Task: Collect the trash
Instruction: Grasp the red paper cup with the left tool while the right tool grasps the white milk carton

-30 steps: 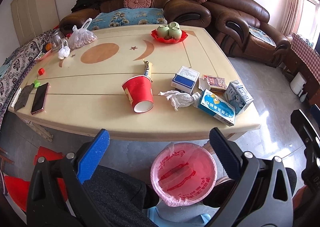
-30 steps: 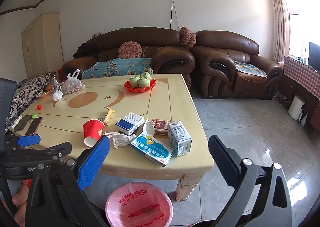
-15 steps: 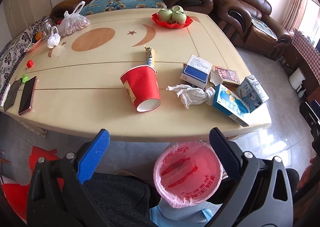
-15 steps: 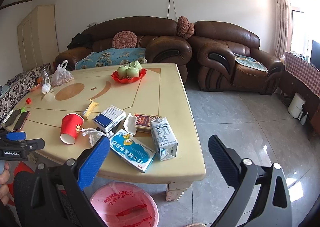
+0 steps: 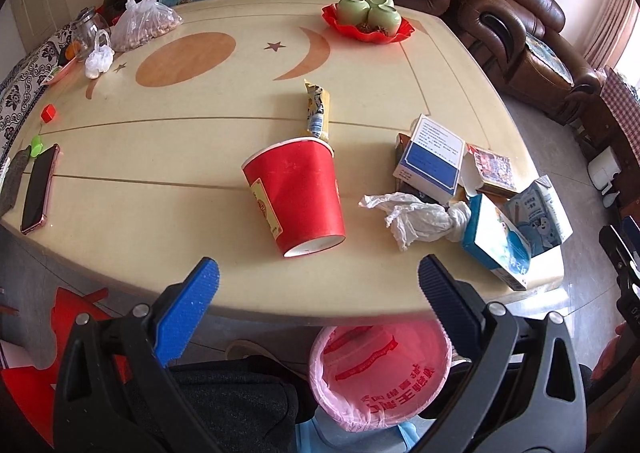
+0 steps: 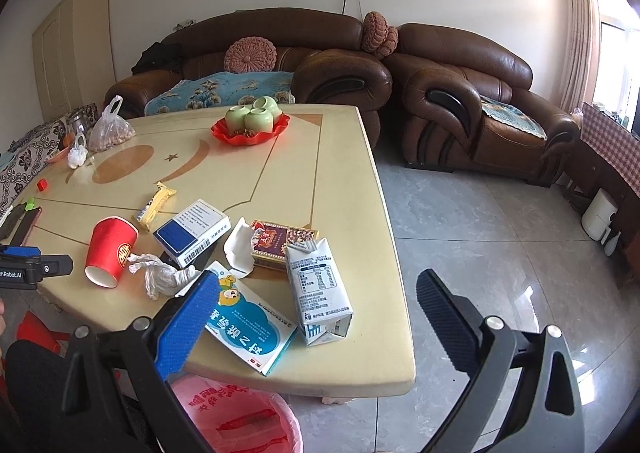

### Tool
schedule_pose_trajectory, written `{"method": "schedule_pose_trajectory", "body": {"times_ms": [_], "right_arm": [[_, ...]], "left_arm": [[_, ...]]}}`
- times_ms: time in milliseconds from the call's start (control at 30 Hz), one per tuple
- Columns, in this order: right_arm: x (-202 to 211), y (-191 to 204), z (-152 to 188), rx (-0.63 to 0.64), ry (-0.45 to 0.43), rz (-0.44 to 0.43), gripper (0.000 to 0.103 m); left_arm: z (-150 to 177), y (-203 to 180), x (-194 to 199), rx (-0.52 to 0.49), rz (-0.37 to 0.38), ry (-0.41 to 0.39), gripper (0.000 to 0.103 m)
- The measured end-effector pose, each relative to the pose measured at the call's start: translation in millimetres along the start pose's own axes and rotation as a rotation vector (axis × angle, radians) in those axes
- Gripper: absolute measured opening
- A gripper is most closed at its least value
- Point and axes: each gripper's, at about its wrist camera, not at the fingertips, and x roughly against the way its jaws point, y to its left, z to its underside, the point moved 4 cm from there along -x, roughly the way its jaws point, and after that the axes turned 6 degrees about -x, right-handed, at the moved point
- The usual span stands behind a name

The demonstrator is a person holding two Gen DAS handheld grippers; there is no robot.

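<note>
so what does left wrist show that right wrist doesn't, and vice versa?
Left wrist only: the whole phone at the table's left edge, and the pink-lined bin's full opening. Right wrist only: the armchair, tiled floor, and the left gripper from the side. Both: red cup on its side, crumpled tissue, boxes, milk carton, both grippers open.
</note>
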Motion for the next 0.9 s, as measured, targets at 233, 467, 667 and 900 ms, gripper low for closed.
{"method": "schedule_pose_trajectory", "body": {"times_ms": [233,467,667,900], "right_arm": [[-35.2,3.4,3.0,0.028,0.053,-0.002,0.097],[-67.7,2.6,1.4,0.04,0.085,-0.004,0.097],[-90.7,2.0,2.4,0.062,0.112,0.0,0.097],[-113.2,-3.3,3.8,0.047,0.142,-0.01,0.095]], "left_arm": [[-9.6,9.8,-32.9,0.033,0.008,0.056,0.098],[-18.6,22.1,-67.3,0.094,0.04,0.122,0.098],[-25.3,30.9,-89.3,0.13,0.044,0.153,0.098],[-28.9,36.5,-107.5,0.143,0.044,0.174,0.098]]}}
